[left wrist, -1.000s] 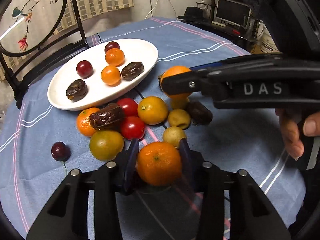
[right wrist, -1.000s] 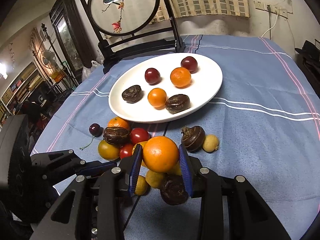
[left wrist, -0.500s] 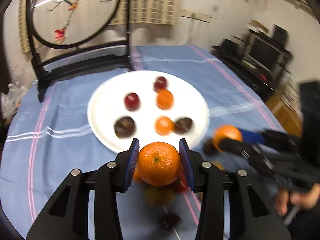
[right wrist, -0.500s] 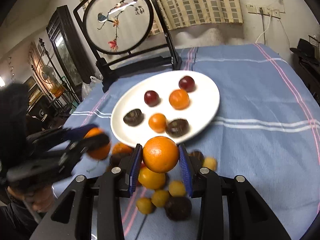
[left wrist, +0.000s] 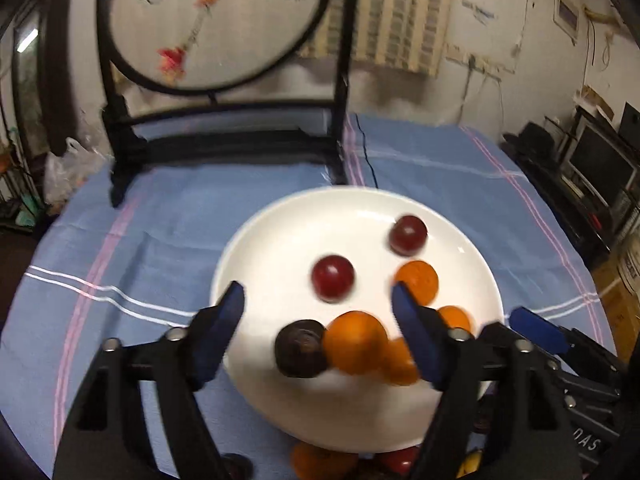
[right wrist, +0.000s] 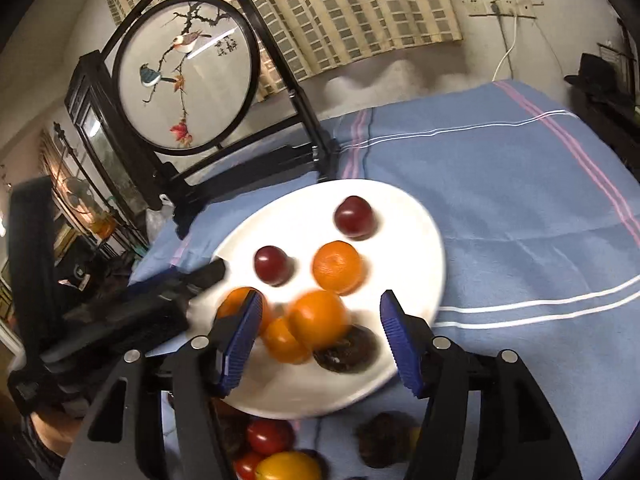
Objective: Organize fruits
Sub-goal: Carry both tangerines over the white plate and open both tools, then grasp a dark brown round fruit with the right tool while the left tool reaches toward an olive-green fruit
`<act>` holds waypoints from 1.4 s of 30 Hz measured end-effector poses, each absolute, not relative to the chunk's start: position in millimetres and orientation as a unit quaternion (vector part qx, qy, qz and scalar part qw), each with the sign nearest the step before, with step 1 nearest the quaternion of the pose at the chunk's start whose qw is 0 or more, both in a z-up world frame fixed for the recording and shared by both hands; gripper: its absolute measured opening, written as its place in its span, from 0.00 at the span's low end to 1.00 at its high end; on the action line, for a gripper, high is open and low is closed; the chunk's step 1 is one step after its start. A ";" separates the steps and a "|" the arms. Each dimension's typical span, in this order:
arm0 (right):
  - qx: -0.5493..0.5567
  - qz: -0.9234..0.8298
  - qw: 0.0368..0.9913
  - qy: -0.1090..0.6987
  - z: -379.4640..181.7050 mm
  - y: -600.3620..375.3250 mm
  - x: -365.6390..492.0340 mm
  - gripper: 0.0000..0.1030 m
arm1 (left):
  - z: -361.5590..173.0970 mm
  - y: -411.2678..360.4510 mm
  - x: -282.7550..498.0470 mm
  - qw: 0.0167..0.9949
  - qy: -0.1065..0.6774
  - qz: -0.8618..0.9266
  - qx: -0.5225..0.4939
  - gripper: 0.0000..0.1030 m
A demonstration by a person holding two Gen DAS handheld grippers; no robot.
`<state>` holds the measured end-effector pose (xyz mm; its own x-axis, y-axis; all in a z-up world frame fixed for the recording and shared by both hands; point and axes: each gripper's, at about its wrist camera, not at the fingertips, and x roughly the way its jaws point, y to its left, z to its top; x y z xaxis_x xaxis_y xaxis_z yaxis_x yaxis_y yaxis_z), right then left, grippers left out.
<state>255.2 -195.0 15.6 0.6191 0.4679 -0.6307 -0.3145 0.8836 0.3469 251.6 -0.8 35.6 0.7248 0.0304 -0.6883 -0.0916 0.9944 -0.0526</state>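
Left wrist: fingers [left wrist: 224, 322] wide apart, empty.

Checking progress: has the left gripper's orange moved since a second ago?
Yes. The orange has left the open left gripper and lies on the white plate.

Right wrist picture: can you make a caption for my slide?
Right gripper open above the white plate, an orange blurred between its fingers.

Both wrist views look down close over the plate [left wrist: 280, 248] [right wrist: 416, 240], facing the screen [left wrist: 216, 20] [right wrist: 188, 76] in the upper left; they share plate, fruit and desk [left wrist: 440, 168] [right wrist: 520, 200].
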 end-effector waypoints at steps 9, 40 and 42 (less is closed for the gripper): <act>0.082 0.212 0.893 0.388 13.8 -203.1 229.5 0.71 | 25.4 21.0 211.8 0.920 0.386 0.044 -0.055 0.86; -0.089 0.246 0.842 0.472 -22.0 -199.6 157.2 0.72 | -6.4 34.8 168.5 0.903 0.429 0.022 -0.030 0.90; -0.097 0.253 0.837 0.475 -27.2 -197.8 152.9 0.70 | -5.5 33.2 167.2 0.903 0.428 0.020 -0.026 0.90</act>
<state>152.9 -197.8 -27.2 0.4196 0.3313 -0.8451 -0.5163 0.8528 0.0779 167.2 33.2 -5.5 0.6334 0.0136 -0.7737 -0.0585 0.9978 -0.0304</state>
